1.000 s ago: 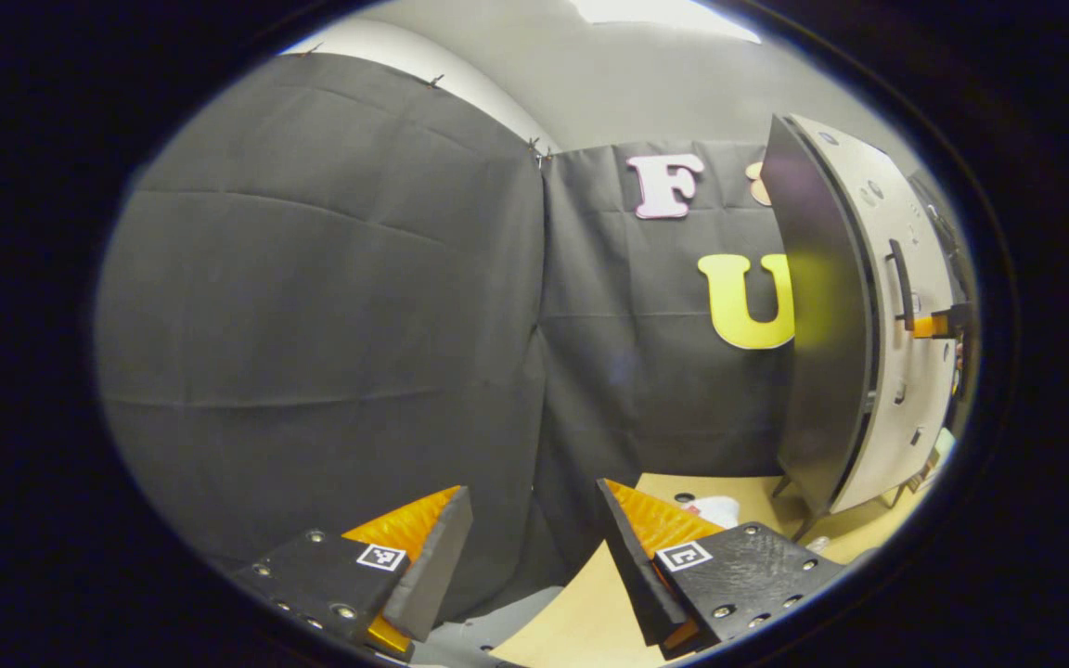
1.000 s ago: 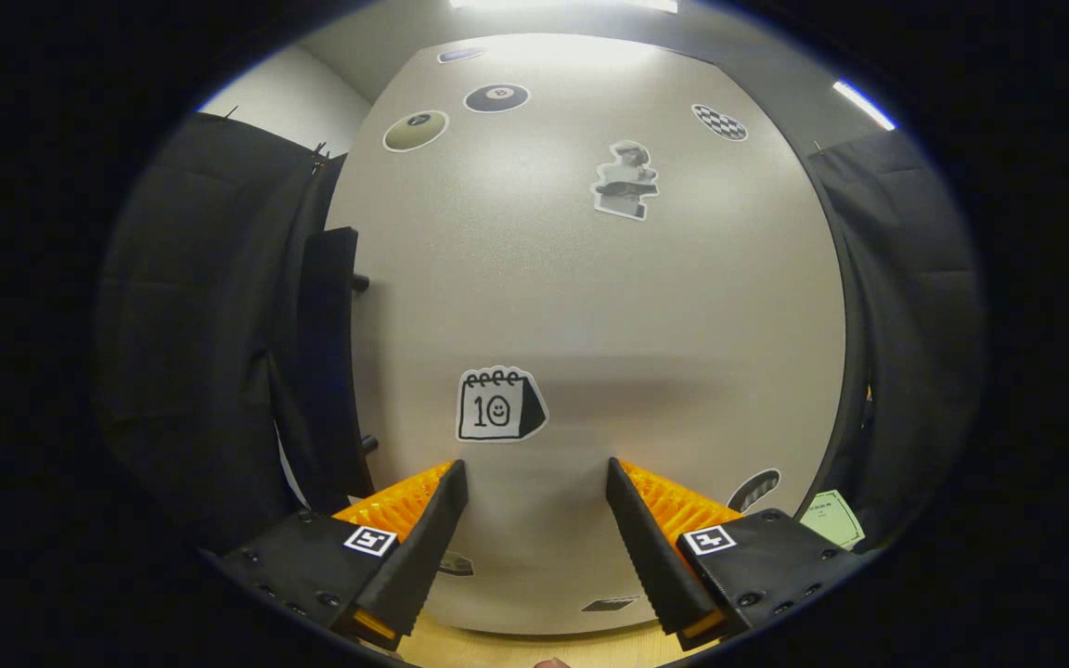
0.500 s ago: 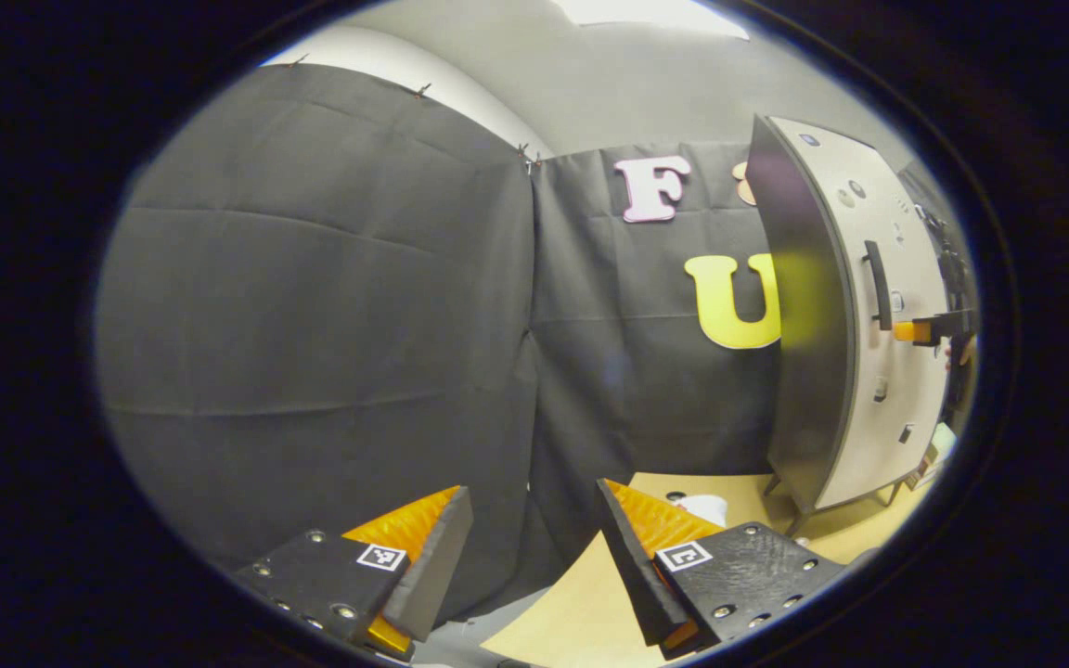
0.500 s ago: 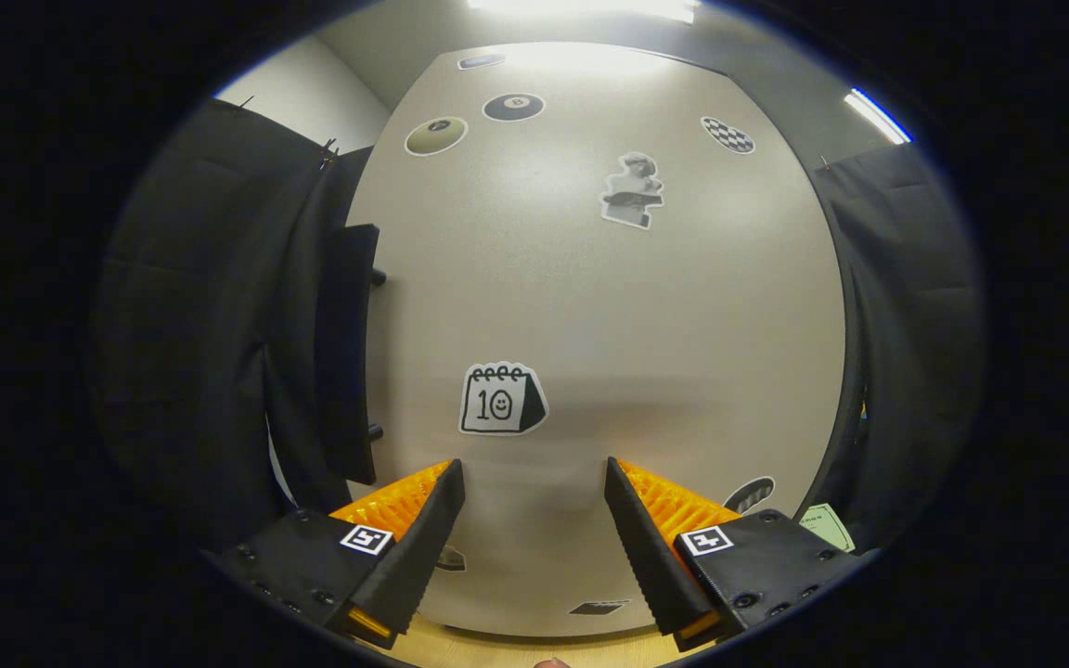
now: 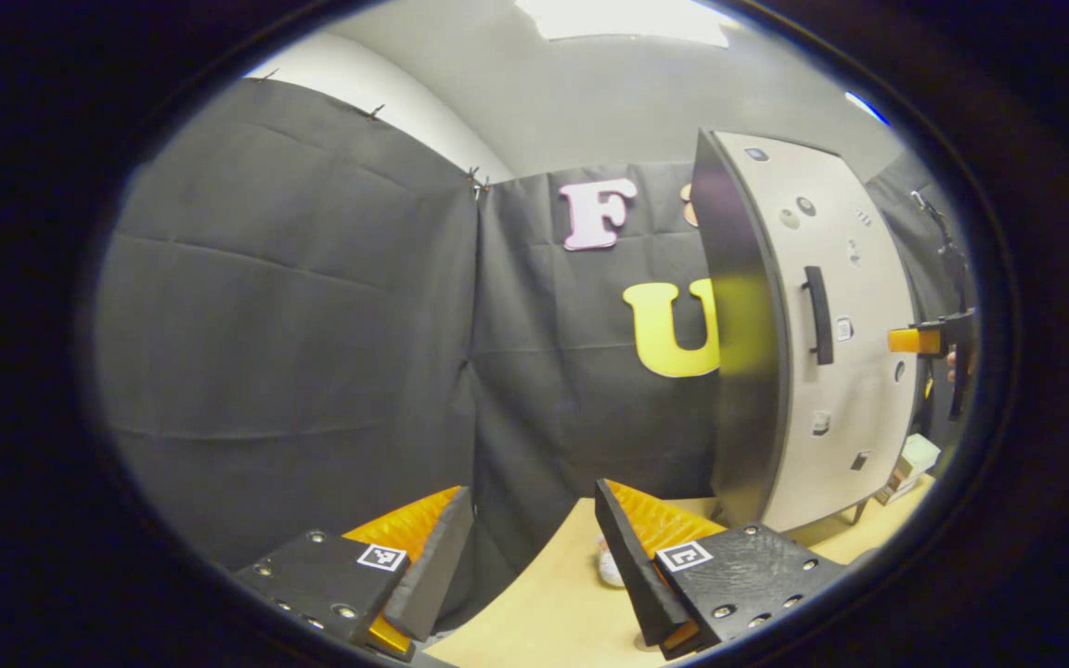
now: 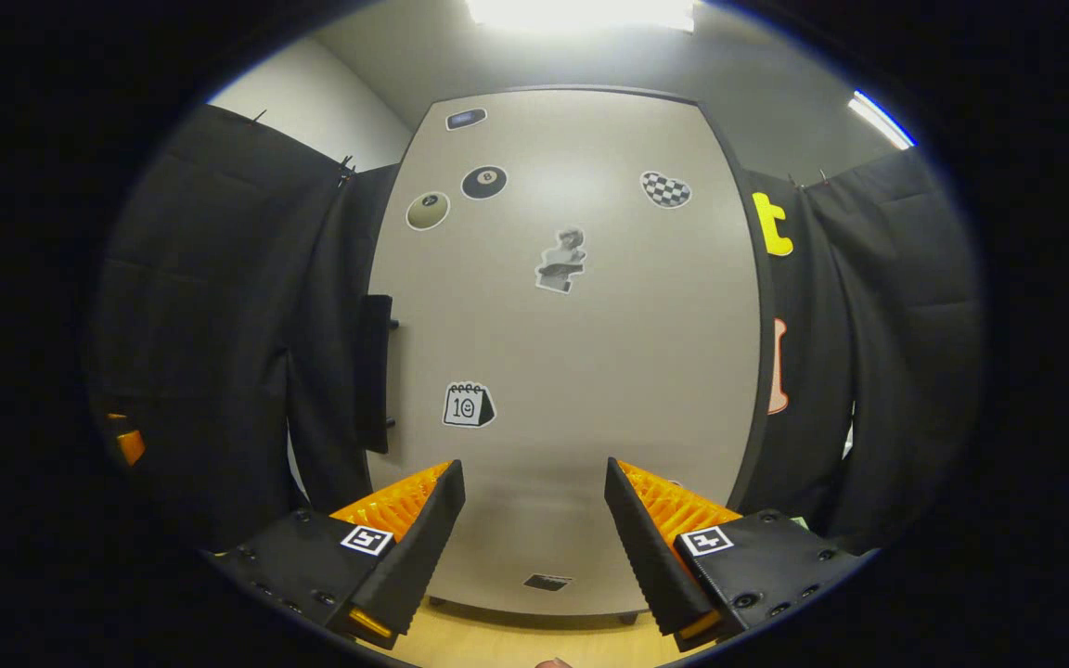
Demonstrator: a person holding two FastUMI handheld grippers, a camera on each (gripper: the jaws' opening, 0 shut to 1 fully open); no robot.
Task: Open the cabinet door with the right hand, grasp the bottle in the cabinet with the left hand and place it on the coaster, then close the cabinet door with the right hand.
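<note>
Looking along our left tool [image 5: 533,547], we see its two fingers spread wide with nothing between them, held over the near edge of the pale wooden desk [image 5: 544,622]. Past the fingers a small whitish item [image 5: 607,564] lies on the desk, half hidden by the right-hand finger; we cannot tell what it is. Further right stands the cabinet [image 5: 748,371], dark on its side and light grey on its door [image 5: 845,371], which sits flush and closed, with a dark vertical handle [image 5: 818,315] near its left edge. At the far right our right tool [image 5: 924,341] hangs level with the handle and clear of the door.

Turning to the right gripper view, the handle [image 6: 375,371] sits left of centre, the door [image 6: 581,371] faces us squarely with several stickers [image 6: 468,405] on it, and our right tool [image 6: 534,538] is wide apart, gripping nothing, not touching the door.
</note>
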